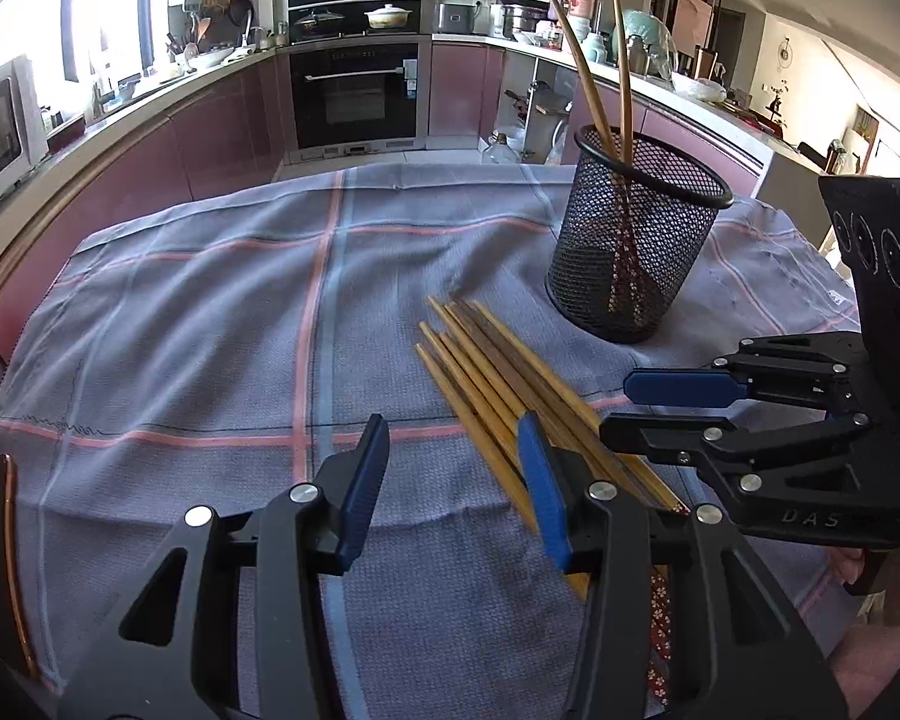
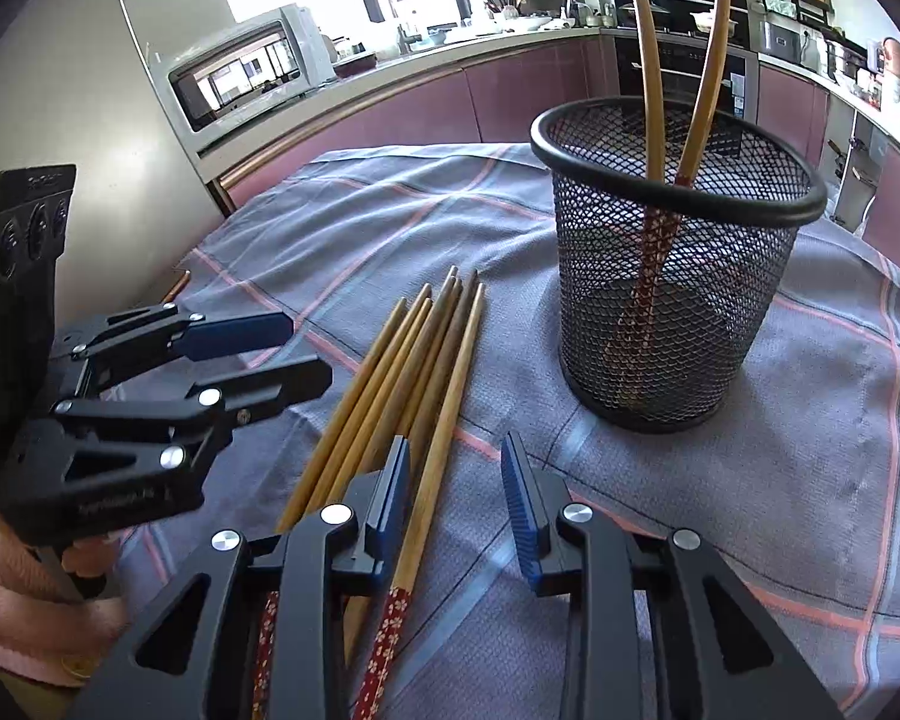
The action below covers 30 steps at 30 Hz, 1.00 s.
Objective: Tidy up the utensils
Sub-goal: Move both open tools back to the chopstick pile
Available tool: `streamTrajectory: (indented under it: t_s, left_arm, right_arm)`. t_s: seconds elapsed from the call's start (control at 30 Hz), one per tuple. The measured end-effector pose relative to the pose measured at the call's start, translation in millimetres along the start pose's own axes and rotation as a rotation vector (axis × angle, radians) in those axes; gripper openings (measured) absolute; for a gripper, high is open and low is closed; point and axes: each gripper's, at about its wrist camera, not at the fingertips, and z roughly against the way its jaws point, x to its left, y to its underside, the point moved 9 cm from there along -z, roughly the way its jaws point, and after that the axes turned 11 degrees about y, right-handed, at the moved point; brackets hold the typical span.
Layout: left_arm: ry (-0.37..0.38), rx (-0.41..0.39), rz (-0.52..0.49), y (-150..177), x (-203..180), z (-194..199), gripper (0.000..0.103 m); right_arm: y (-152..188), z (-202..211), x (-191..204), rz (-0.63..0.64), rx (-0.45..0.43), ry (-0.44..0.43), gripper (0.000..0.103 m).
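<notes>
Several wooden chopsticks (image 1: 498, 384) with red flowered handles lie in a bundle on the blue-grey checked cloth (image 1: 210, 330); they also show in the right wrist view (image 2: 402, 372). A black mesh cup (image 1: 636, 240) stands behind them and holds two chopsticks (image 1: 594, 72); the cup is also in the right wrist view (image 2: 672, 264). My left gripper (image 1: 453, 480) is open and empty, just left of the bundle. My right gripper (image 2: 456, 498) is open, low over the bundle, with one chopstick (image 2: 444, 438) lying between its jaws. The right gripper also shows in the left wrist view (image 1: 615, 405).
The cloth covers a table in a kitchen. A microwave (image 2: 246, 66) stands on the counter at left, an oven (image 1: 354, 96) at the back. The cloth's right edge (image 1: 834, 300) lies near the cup.
</notes>
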Motion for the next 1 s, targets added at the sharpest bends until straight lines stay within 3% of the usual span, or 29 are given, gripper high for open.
streamTrajectory:
  t_s: [0.6,1.0]
  left_arm:
    - [0.010,0.067,0.002,7.9,4.0,-20.6,0.042]
    - [0.011,0.097,-0.014,8.8,6.2,-26.8,0.034]
  right_arm:
    - [-6.0,-10.9,3.0,0.013,-0.003,0.039,0.026]
    - [-11.1,-18.2,5.9,0.036,-0.003,0.070,0.025]
